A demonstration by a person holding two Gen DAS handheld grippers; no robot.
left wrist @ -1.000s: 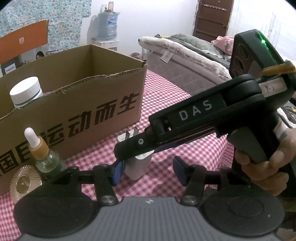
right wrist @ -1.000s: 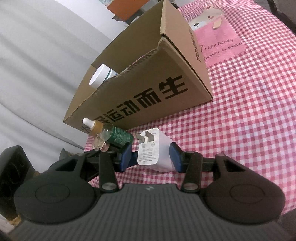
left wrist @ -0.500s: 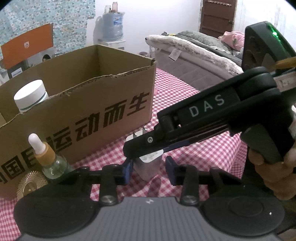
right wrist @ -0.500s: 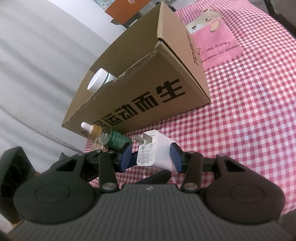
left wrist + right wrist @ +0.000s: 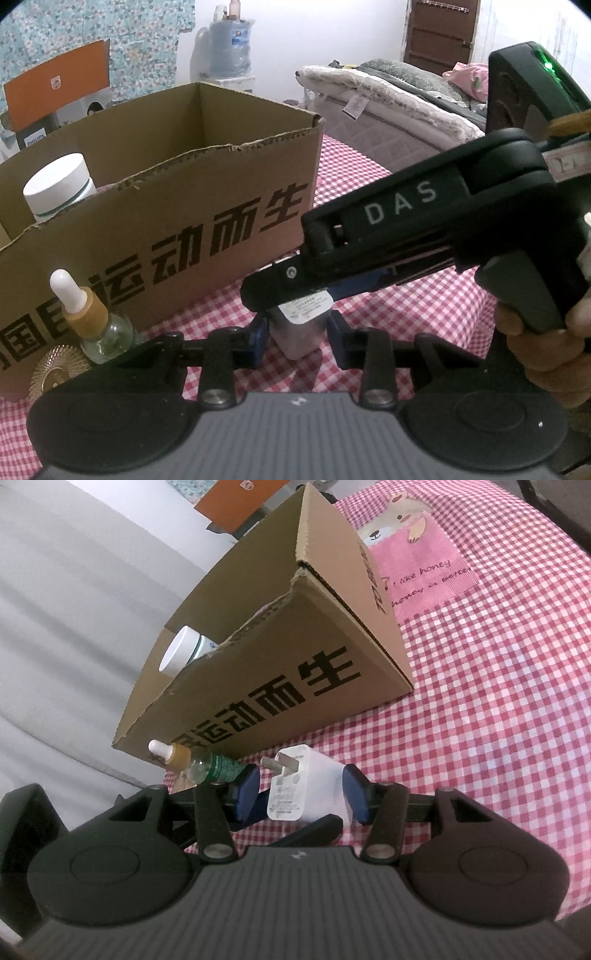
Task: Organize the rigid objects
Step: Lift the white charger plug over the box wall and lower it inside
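A white plug charger (image 5: 301, 328) hangs just above the red checked cloth, in front of the cardboard box (image 5: 184, 206). My left gripper (image 5: 297, 339) is shut on it, with a blue pad against each side. In the right wrist view the charger (image 5: 306, 790) lies between the pads of my right gripper (image 5: 301, 795). Those jaws are opening: there is a gap at the left pad, and the right pad only lies close to the charger's side. In the left wrist view, one black finger (image 5: 280, 284) of the right gripper crosses over the charger's top and hides its prongs.
A white-capped jar (image 5: 57, 188) stands inside the box. A dropper bottle (image 5: 94, 317) and a gold ribbed disc (image 5: 55, 365) sit against the box front at the left. A bed (image 5: 388, 99) lies behind. A person's hand (image 5: 546, 343) grips the right handle.
My left jaws have closed from wide apart onto the charger's sides. My right jaws, which were pressing on the charger, have spread a little. Neither hand has travelled.
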